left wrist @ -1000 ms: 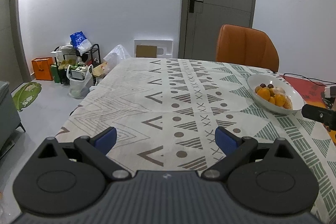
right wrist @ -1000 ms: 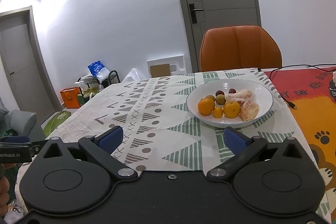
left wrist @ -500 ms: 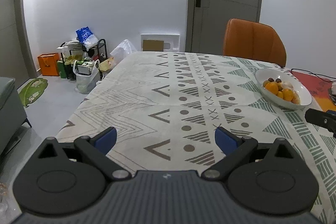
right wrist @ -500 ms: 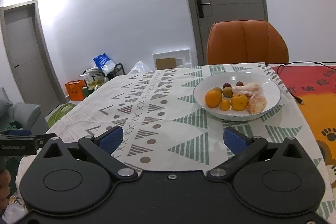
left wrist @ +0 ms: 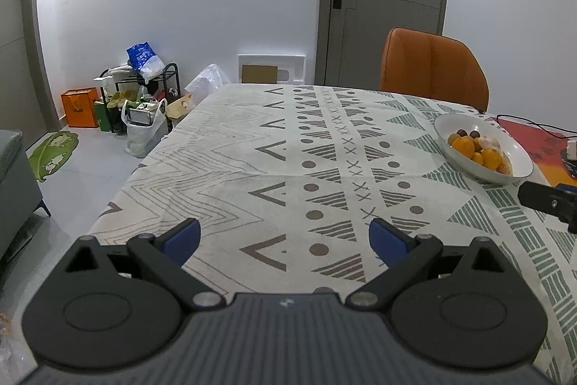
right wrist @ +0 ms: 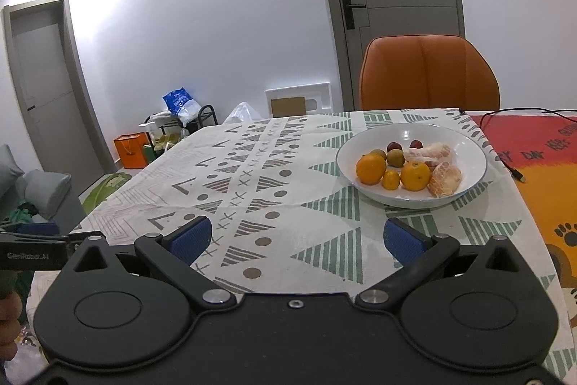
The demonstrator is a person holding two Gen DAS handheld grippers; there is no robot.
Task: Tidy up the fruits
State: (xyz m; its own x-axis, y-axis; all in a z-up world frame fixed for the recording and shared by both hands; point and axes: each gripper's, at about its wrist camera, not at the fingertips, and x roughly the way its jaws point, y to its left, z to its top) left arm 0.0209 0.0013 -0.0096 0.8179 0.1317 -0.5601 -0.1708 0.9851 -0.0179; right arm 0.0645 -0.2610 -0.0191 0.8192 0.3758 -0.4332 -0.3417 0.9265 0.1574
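A white bowl [right wrist: 465, 147] holds oranges [right wrist: 370, 168], a small kumquat [right wrist: 391, 179], peeled citrus pieces [right wrist: 445, 179] and dark small fruits [right wrist: 394, 147]. It stands on the patterned tablecloth [right wrist: 274, 190], ahead and right of my right gripper [right wrist: 296, 239], which is open and empty. In the left wrist view the same bowl [left wrist: 450, 128] sits far right with its oranges [left wrist: 464, 145]. My left gripper [left wrist: 285, 237] is open and empty over the cloth [left wrist: 288, 150]. The right gripper's side [left wrist: 548, 199] shows at the right edge.
An orange chair [right wrist: 429, 74] stands behind the table's far edge. A red and orange mat [right wrist: 541, 161] with a black cable [right wrist: 505, 165] lies right of the bowl. Bags and a rack [left wrist: 140, 96] clutter the floor at left, near a grey sofa [left wrist: 14, 168].
Both grippers have drawn back and risen a little, so more of the tablecloth shows. The bowl and fruit have not moved. Both grippers stay open.
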